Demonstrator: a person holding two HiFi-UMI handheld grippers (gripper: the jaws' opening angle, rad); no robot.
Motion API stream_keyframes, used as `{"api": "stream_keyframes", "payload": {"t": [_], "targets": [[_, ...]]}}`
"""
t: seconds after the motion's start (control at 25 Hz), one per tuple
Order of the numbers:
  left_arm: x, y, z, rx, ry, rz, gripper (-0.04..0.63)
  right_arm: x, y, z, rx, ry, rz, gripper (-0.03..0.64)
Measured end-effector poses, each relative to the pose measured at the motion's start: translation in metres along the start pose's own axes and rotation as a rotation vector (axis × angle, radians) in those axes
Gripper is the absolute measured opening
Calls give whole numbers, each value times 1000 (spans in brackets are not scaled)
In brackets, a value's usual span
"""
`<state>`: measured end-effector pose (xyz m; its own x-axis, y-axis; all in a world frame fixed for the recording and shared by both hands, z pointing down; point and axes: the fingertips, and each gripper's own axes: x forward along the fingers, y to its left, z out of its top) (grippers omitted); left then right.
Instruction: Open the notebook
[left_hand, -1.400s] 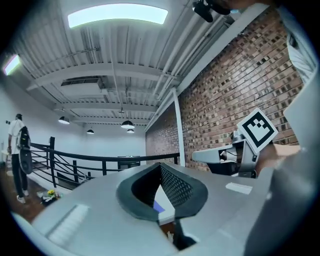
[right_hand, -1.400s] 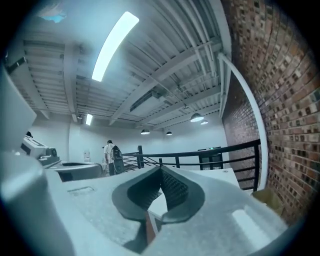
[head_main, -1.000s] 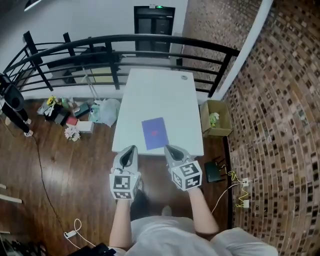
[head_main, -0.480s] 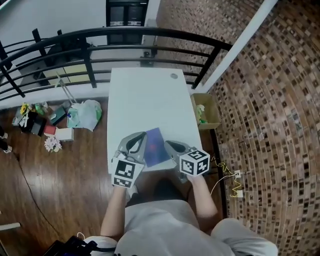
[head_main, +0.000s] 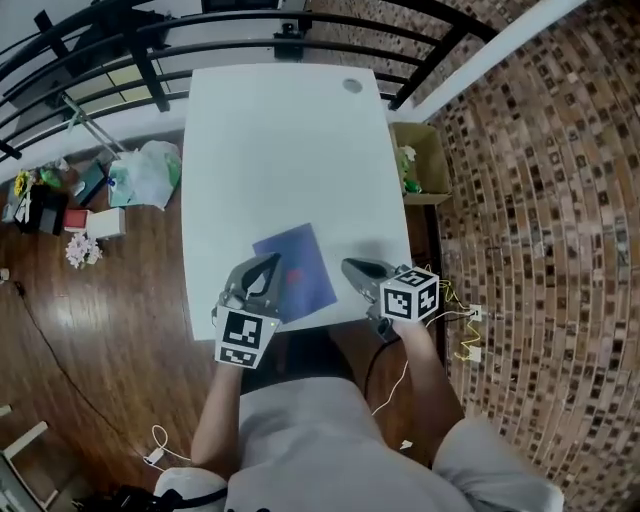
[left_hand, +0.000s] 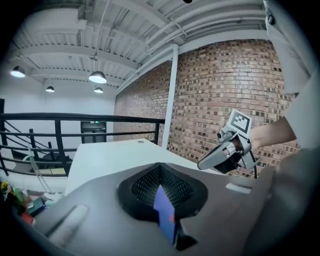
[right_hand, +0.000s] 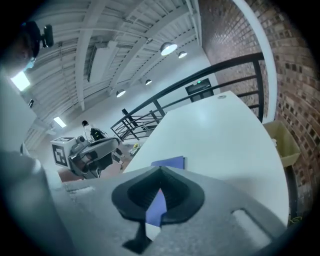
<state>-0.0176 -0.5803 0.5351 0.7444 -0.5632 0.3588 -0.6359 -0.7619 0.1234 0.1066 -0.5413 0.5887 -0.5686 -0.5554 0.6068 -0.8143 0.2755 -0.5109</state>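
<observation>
A closed blue notebook (head_main: 296, 270) lies flat on the white table (head_main: 290, 160), close to its near edge. In the head view my left gripper (head_main: 268, 263) reaches over the notebook's left edge, its jaws together and holding nothing. My right gripper (head_main: 350, 267) sits just right of the notebook, apart from it, also shut and empty. The right gripper view shows the notebook (right_hand: 170, 162) ahead beyond its own closed jaws, with the left gripper (right_hand: 116, 143) off to the left. In the left gripper view a sliver of blue cover (left_hand: 165, 212) shows below the jaws, and the right gripper (left_hand: 201, 164) hangs to the right.
A small round grommet (head_main: 351, 86) sits near the table's far edge, with a black railing (head_main: 150, 45) behind it. A cardboard box (head_main: 425, 160) stands right of the table by the brick wall. Bags and clutter (head_main: 140, 175) lie on the wooden floor at left; cables (head_main: 465, 330) at right.
Both grippers have come forward and down from in front of the table edge to either side of the notebook. The head view has moved in over the table.
</observation>
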Motion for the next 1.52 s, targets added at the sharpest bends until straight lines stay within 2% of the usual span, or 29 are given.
{"api": "stream_keyframes", "payload": {"t": [0.24, 0.4, 0.52, 0.68, 0.88, 0.92, 1.12, 1.4, 1.52], "targets": [[32, 15, -36, -47, 78, 10, 15, 31, -50, -4, 25, 161, 66, -12], [46, 20, -53, -63, 112, 18, 15, 54, -54, -11, 8, 259, 129, -12], [51, 21, -60, -70, 122, 26, 15, 68, -53, -18, -46, 309, 133, -12], [51, 23, -67, -85, 129, 34, 15, 81, -51, -32, -85, 375, 133, 85], [48, 27, -76, -98, 142, 51, 16, 94, -48, -44, -77, 413, 145, 229], [47, 28, -78, -101, 144, 56, 15, 96, -45, -45, -72, 419, 155, 236], [42, 34, -85, -115, 147, 75, 15, 101, -40, -47, -50, 418, 162, 233], [36, 37, -87, -125, 141, 94, 16, 103, -35, -54, -22, 419, 165, 179], [32, 37, -86, -127, 138, 102, 16, 103, -38, -53, 0, 413, 147, 92]]}}
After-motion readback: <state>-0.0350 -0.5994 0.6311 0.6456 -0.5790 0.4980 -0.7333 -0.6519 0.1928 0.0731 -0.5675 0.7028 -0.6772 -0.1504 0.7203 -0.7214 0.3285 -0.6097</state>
